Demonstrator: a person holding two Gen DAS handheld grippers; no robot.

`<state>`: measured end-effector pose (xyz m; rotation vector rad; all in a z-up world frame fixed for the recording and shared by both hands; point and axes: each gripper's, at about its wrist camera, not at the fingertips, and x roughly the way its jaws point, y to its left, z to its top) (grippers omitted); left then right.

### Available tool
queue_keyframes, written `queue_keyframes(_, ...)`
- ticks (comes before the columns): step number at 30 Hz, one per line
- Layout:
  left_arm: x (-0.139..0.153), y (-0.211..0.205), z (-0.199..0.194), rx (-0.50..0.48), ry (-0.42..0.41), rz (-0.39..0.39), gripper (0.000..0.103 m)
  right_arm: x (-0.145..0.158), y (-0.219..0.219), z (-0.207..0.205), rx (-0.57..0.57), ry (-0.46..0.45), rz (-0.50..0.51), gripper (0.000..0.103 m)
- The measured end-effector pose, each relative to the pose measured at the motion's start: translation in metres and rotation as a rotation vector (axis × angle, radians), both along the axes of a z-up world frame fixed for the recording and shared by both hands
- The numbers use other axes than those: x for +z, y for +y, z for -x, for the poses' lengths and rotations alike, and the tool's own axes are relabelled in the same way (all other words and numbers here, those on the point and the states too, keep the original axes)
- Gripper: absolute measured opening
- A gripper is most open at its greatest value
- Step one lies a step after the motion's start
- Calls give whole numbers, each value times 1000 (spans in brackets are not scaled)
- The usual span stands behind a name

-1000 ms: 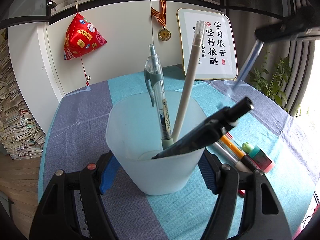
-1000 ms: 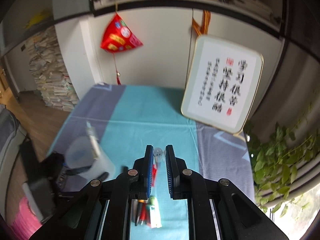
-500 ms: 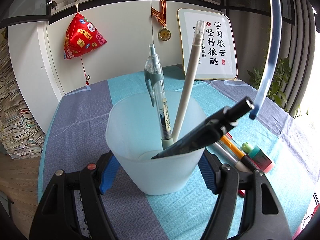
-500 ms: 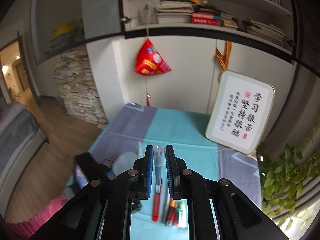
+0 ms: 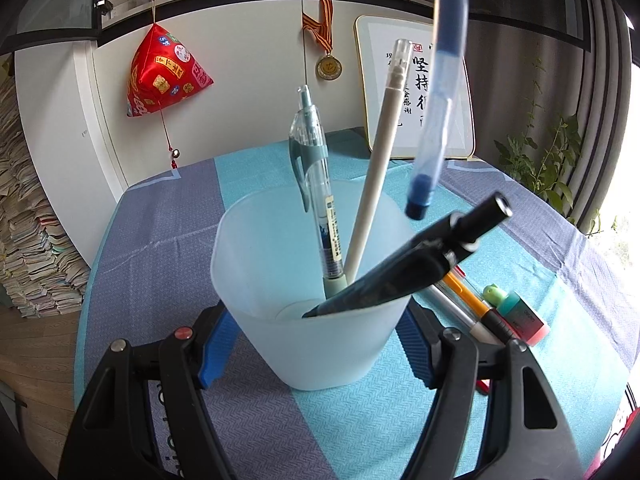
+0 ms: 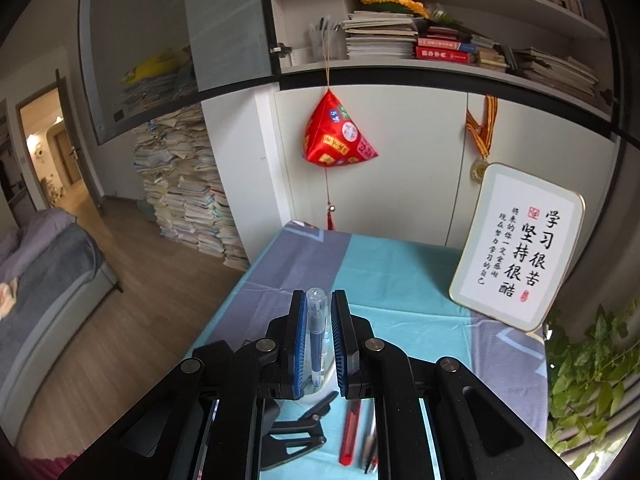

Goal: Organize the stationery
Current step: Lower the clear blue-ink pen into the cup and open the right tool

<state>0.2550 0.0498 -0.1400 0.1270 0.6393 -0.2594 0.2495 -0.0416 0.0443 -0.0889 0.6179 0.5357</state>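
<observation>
Your left claw (image 5: 316,344) clamps the frosted cup (image 5: 312,304) at frame centre, holding three pens. Your right claw (image 6: 319,340) pinches a blue pen (image 5: 434,120) above its rim; more pens (image 5: 464,300) lie lower right on the tabletop (image 5: 160,240).

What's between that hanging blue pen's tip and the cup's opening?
Only air: in the left wrist view the blue pen ends above the cup, beside the white pen.

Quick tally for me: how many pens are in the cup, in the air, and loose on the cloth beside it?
In the cup: 3 (teal click pen, white pen, black pen)
Held above the cup by the right gripper: 1 (blue pen)
Loose on the cloth: 3 at least (orange pen, silver pen, red pen); others partly hidden
Total: 7 at least
</observation>
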Motion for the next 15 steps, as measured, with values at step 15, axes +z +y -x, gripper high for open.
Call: queue_keyframes(15,0,0,0,0,0,0,70,-25,6,-19,-5,59,17,13)
